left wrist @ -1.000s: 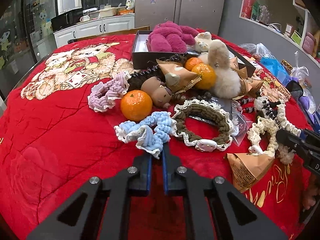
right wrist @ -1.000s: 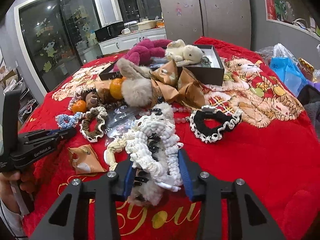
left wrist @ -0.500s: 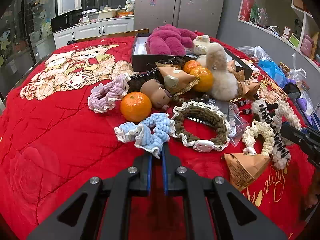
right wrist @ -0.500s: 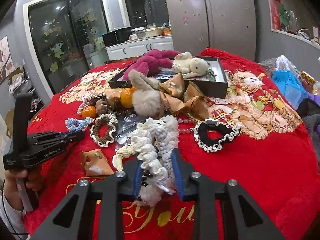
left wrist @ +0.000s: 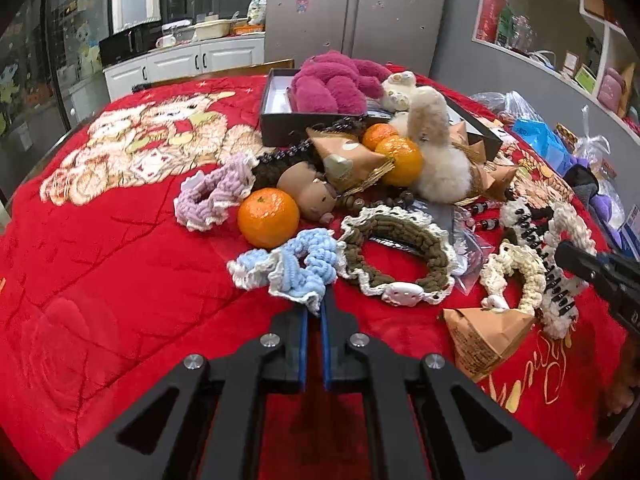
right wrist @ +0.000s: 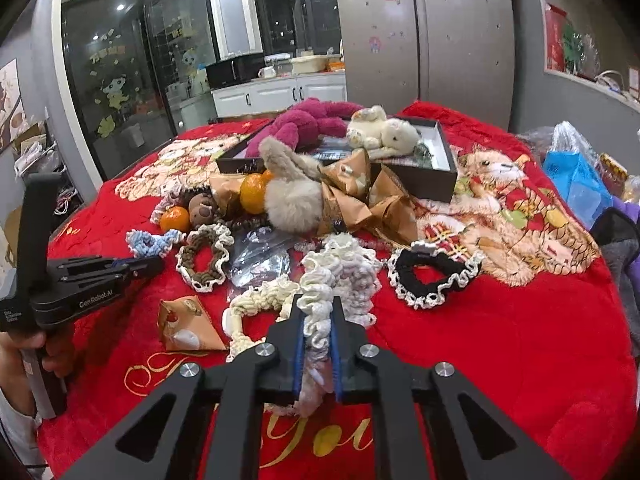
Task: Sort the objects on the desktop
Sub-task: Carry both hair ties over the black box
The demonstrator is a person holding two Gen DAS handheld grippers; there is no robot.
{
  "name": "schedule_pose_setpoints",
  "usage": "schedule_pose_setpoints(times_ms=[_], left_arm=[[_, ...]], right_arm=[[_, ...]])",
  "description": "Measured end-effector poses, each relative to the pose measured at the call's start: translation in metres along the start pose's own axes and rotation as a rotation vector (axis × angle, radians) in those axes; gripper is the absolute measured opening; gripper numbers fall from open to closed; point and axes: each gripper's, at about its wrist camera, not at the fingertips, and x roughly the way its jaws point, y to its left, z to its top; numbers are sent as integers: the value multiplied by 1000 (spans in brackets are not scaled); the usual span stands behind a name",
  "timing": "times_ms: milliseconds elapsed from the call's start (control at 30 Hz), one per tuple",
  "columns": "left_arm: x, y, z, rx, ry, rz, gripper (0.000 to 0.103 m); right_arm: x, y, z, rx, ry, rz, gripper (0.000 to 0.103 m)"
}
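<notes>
My left gripper [left wrist: 314, 309] is shut on the near edge of a blue-and-white crocheted scrunchie [left wrist: 294, 265], which lies on the red cloth next to an orange [left wrist: 268, 218]. My right gripper [right wrist: 317, 316] is shut on a cream knitted hair claw clip [right wrist: 340, 276], held over the cloth; it also shows in the left wrist view [left wrist: 538, 248]. A brown scrunchie [left wrist: 396, 256], a lilac scrunchie [left wrist: 216, 194] and a black scrunchie [right wrist: 434, 276] lie nearby. The left gripper also shows in the right wrist view [right wrist: 154, 265].
A black box [right wrist: 436, 182] at the back holds a magenta plush [left wrist: 336, 88] and a cream plush [right wrist: 382, 132]. A fluffy beige toy [left wrist: 438, 160], more oranges [left wrist: 400, 156], brown paper packets [left wrist: 484, 334] and beads crowd the middle. Bags [right wrist: 576, 178] sit at the right edge.
My right gripper closed from open onto the cream hair claw clip and lifted it slightly. My left gripper stayed shut on the blue scrunchie, hardly moving.
</notes>
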Motion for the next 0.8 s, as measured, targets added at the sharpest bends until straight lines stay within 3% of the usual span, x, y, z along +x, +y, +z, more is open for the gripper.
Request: schedule_pose_setpoints(times_ms=[167,367,800], left_arm=[[-21,-4,9,6,-38,-34,5],[-52,-11,26,42,-98,-23,5],[-74,-20,74,66,-98,-85,5]], right_arm=[[-8,-5,6,28,-17,-8,10],[-18,7,14,7,-42,0,10],[-50,26,69,-23,-74,42,10]])
